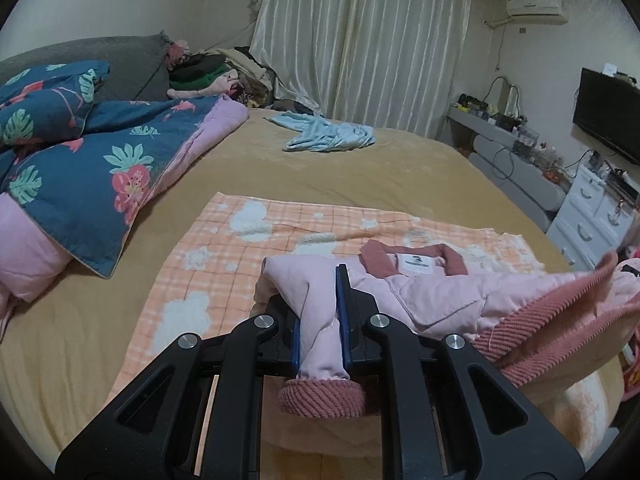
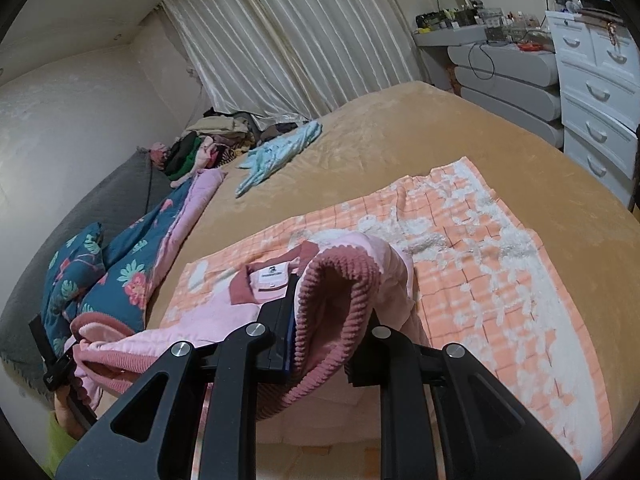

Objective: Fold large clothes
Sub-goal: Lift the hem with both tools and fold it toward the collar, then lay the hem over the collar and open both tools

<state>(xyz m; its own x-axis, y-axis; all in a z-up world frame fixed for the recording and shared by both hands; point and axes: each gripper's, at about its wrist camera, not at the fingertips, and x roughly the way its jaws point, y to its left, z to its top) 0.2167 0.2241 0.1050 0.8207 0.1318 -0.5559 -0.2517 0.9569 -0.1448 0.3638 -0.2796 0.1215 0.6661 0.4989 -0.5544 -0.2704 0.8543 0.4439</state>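
A pink padded jacket (image 1: 460,296) with dark-pink ribbed cuffs, hem and collar hangs stretched between my two grippers above an orange checked blanket (image 1: 224,256) on the bed. My left gripper (image 1: 320,312) is shut on a sleeve near its ribbed cuff (image 1: 322,398). My right gripper (image 2: 320,320) is shut on the jacket (image 2: 224,312) at its ribbed hem (image 2: 336,312), which drapes over the fingers. The collar and white label (image 2: 272,274) face up. The left gripper (image 2: 56,364) shows at the left edge of the right wrist view.
The tan bed (image 1: 360,168) holds a blue floral quilt (image 1: 100,160) at left and a light-blue garment (image 1: 328,136) farther back. A clothes pile (image 1: 224,72) sits by the curtain. White drawers (image 2: 600,92) and a grey dresser (image 2: 508,76) stand at right.
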